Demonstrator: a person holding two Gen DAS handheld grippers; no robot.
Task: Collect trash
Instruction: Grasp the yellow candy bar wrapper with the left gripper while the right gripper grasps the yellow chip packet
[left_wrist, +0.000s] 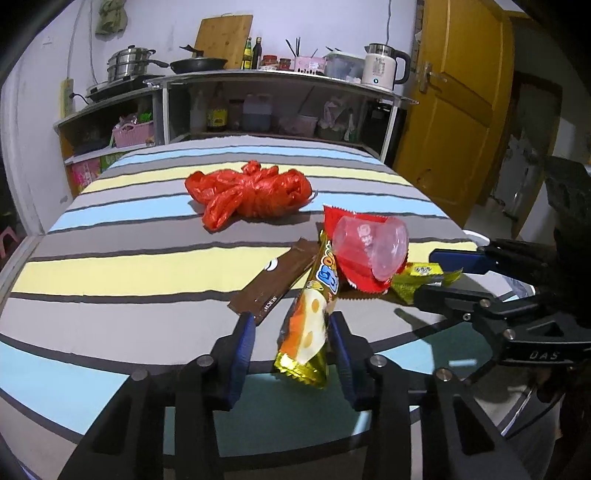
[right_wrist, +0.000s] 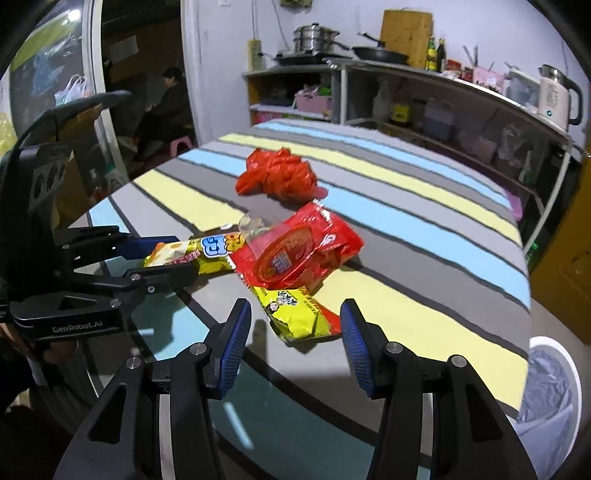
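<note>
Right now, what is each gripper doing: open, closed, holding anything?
Left gripper: open around the long yellow wrapper, not pressing on it.
Right gripper: open, empty, small yellow packet just ahead.

This is a lived-in home kitchen corner that doubles as a dining spot. Along the far wall runs a metal shelf unit (left_wrist: 280, 79) carrying a stacked steamer pot (left_wrist: 129, 64) on a cooktop, a black frying pan (left_wrist: 199, 64), a wooden chopping board (left_wrist: 223, 37) leaning against the wall, sauce bottles (left_wrist: 253, 53) and, to the right, a white electric kettle (left_wrist: 384, 66). Nearer stands a round table under a striped cloth (left_wrist: 122, 266), with a yellow wooden door (left_wrist: 458, 110) at the right.
</note>
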